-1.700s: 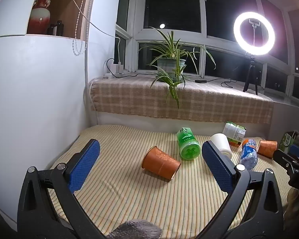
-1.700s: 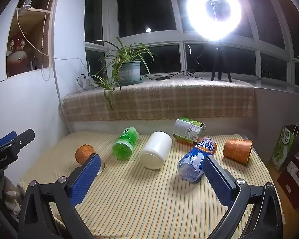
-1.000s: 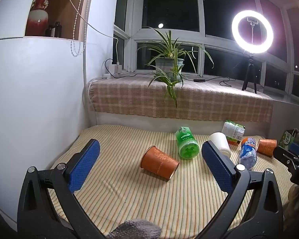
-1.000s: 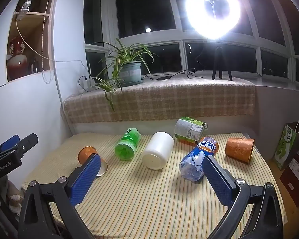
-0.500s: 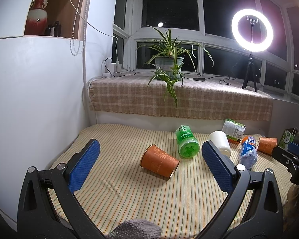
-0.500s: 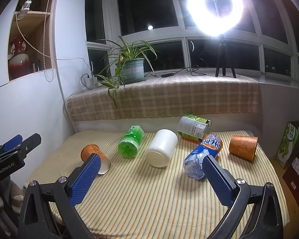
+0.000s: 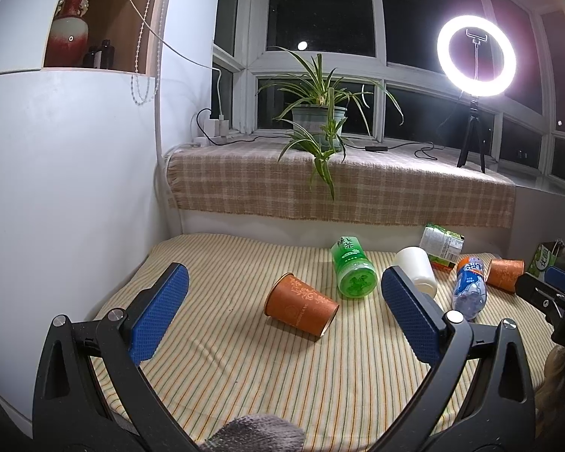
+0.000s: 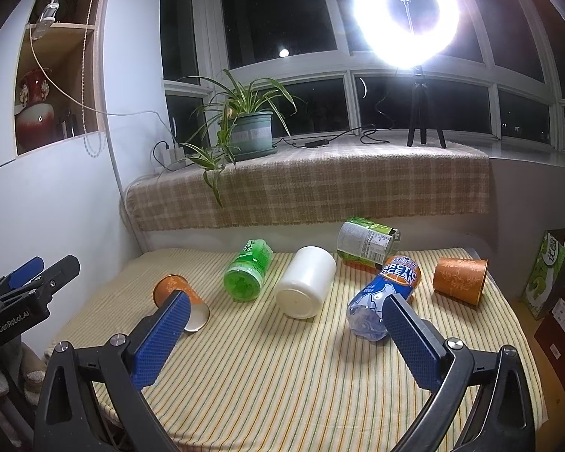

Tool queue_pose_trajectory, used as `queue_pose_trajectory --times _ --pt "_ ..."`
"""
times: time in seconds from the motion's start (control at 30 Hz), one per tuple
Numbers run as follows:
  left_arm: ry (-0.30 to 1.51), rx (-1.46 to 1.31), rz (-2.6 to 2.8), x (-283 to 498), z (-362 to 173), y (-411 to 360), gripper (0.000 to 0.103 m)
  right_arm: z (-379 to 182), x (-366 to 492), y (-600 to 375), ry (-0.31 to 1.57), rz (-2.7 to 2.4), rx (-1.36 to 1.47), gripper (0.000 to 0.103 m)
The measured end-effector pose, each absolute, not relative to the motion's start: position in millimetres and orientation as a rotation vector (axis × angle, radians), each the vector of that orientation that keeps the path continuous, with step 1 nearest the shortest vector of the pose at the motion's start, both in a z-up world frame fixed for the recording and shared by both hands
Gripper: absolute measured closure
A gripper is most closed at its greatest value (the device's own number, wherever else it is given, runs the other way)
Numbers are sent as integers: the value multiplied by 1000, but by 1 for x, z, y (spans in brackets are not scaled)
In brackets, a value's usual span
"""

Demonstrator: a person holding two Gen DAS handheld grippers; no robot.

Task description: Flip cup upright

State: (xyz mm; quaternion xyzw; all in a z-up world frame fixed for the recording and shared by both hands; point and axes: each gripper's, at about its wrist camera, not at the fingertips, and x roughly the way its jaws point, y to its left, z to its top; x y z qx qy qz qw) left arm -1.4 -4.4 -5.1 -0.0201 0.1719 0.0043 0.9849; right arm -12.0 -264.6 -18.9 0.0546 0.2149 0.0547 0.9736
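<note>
Lying sideways orange cup (image 7: 300, 306), green bottle (image 7: 353, 272) just beside, both grippers' fingers (image 7: 158, 312) wide, empty.

- An orange paper cup with a pale floral band (image 7: 300, 306) lies on its side on the striped cloth, mouth toward the lower right, apparently empty.
- A second, matching orange paper cup (image 8: 459, 280) lies on its side near the far right edge.

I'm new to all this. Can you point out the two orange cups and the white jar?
Near orange cup (image 7: 301, 303), left wrist view, on its patterned side.
Far orange cup (image 8: 459, 280), right wrist view, on its side wall.
White jar (image 8: 309, 277), right wrist view, on its body.
</note>
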Motion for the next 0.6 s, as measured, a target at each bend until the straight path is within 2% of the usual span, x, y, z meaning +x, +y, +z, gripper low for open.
queue_pose_trajectory --times 0.6 --pt "352 -41 14 2 -8 -4 0 -21 -7 -265 447 127 116 0"
